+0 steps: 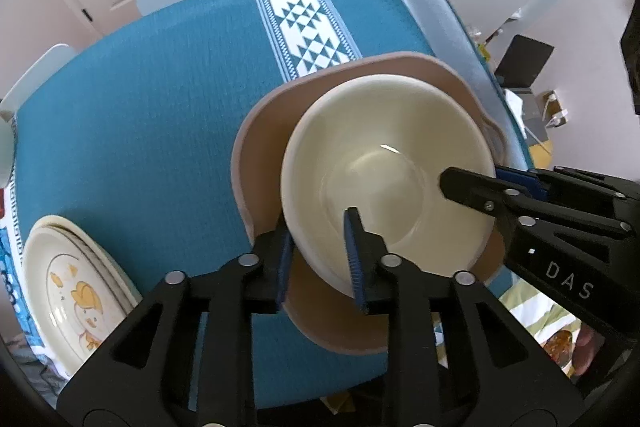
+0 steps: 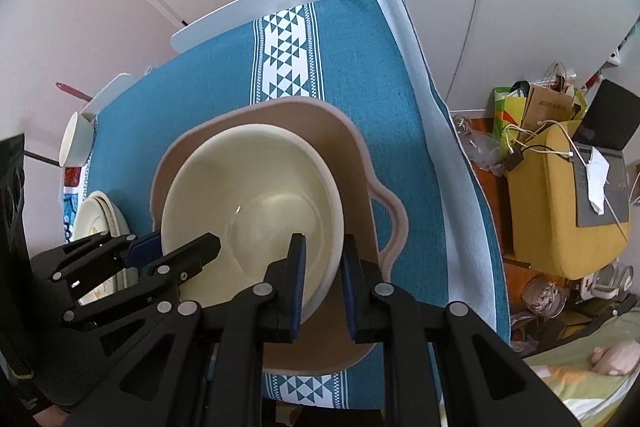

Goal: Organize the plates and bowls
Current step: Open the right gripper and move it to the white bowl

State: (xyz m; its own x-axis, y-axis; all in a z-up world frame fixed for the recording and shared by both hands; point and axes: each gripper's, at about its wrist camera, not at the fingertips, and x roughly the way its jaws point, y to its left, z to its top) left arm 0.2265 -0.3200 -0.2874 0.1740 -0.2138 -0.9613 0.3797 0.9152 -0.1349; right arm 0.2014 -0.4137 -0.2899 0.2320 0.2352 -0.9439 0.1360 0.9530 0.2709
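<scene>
Two grippers are sharing one cream bowl (image 1: 384,179) right now, and I am setting it down inside the tan handled dish (image 1: 264,147) on the teal tablecloth (image 1: 140,131). My left gripper (image 1: 320,251) is straddling the bowl's near rim, one pad outside the wall and one inside; there is a visible gap at the outer pad, so I am reading it as already let go. My right gripper (image 2: 324,279) is straddling the opposite rim in the same way, and its pads are sitting much closer to the wall, though I cannot tell whether they are pressing on it or just clear of it. The bowl looks nested and resting low in the dish, so the placing step seems nearly done. Next I am expecting to spread both sets of fingers wider and lift straight up, so neither inner pad drags the rim and tips the bowl. Off to the side, the stacked plates (image 1: 76,291) are waiting.
</scene>
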